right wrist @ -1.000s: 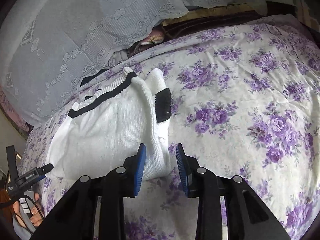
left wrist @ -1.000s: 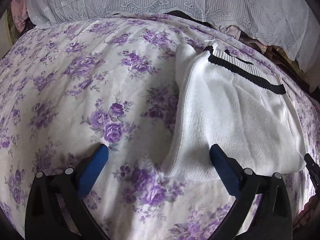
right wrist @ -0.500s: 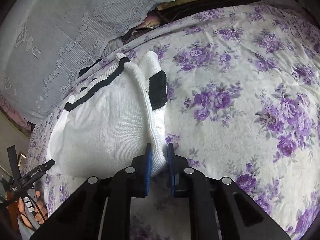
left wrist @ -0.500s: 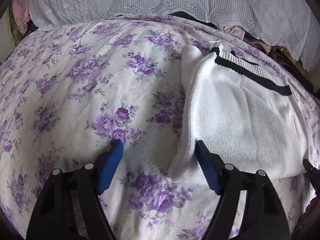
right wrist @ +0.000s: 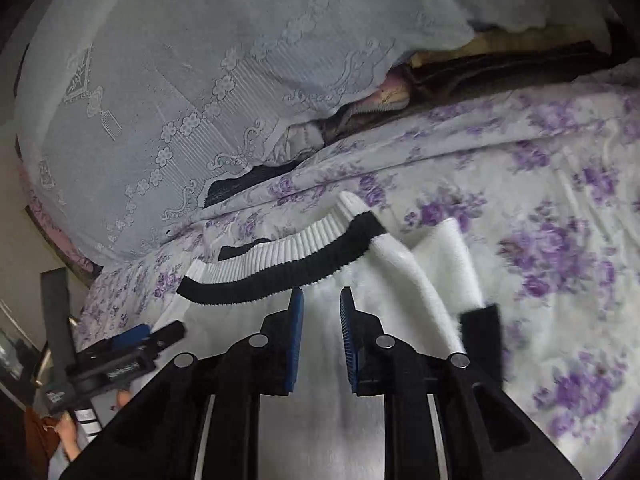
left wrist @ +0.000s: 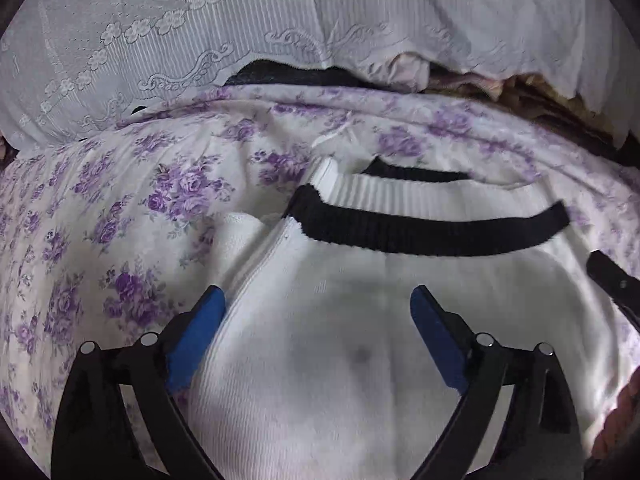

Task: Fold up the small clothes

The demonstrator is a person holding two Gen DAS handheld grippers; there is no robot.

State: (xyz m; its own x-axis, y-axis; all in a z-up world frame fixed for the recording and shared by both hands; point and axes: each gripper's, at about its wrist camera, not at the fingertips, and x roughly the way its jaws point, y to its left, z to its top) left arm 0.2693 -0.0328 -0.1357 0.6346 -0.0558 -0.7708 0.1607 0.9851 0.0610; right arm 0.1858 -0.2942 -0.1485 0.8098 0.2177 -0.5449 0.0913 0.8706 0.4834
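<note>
Two blue pads (left wrist: 196,340) of the left gripper (left wrist: 316,292) stand spread wide, and its jaws have just been opening. The white knit garment (left wrist: 360,320) lies beneath and between them, but neither pad presses on it. The left pad sits just beside the garment's folded side edge; the right pad hangs over the middle of the cloth.

The right gripper (right wrist: 322,292) shows its pads close together with a narrow gap, its jaws having just been closing. White knit fills the view through that gap. Whether the pads actually pinch the cloth cannot be told.

The garment lies flat on the floral bedspread (left wrist: 140,220), its ribbed hem turned away from both cameras. A black band (left wrist: 420,236) runs across the hem just ahead of both sets of fingertips. In the right wrist view a white sleeve (right wrist: 448,248) lies folded along the garment's right side. Its black cuff (right wrist: 482,332) shows blurred beside the right gripper's outer finger.

Beyond the garment the bedspread rises to a ridge. Behind that hangs a white lace cover (left wrist: 200,40), with dark and pink cloth showing under its lower edge.
</note>
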